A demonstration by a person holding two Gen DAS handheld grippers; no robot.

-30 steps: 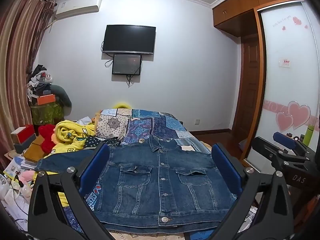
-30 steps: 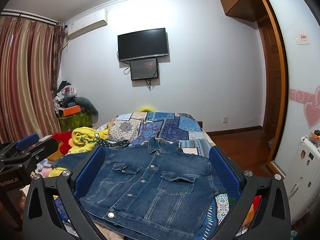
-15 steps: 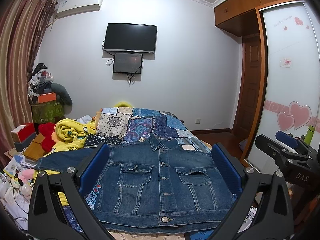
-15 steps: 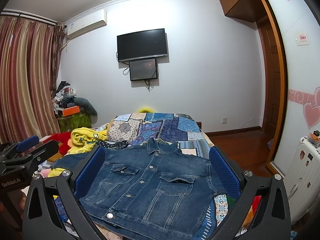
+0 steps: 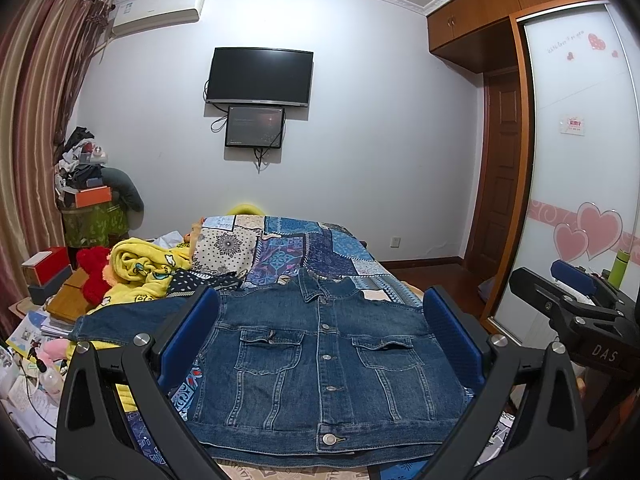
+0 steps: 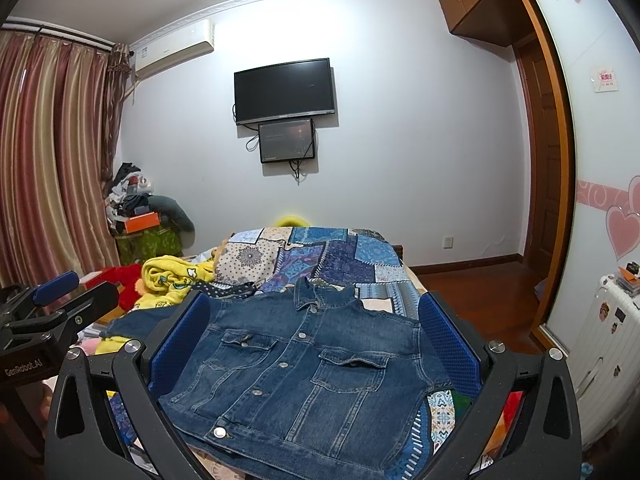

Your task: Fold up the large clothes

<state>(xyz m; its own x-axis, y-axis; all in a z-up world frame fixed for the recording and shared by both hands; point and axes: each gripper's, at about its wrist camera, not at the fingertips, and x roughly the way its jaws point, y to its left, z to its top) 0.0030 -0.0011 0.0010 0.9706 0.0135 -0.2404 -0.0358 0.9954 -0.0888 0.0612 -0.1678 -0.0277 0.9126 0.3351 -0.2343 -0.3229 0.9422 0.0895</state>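
Both tools eased slightly nearer denim jacket (image 5: 320, 364); nothing else moved.

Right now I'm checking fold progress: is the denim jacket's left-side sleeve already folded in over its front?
No: in the left wrist view the denim jacket lies face up with that sleeve stretched out sideways beyond the body.

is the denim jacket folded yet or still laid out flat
Mostly spread: the denim jacket lies flat, front up and buttoned, on the bed. One sleeve stretches out sideways; the other sleeve is not visible.
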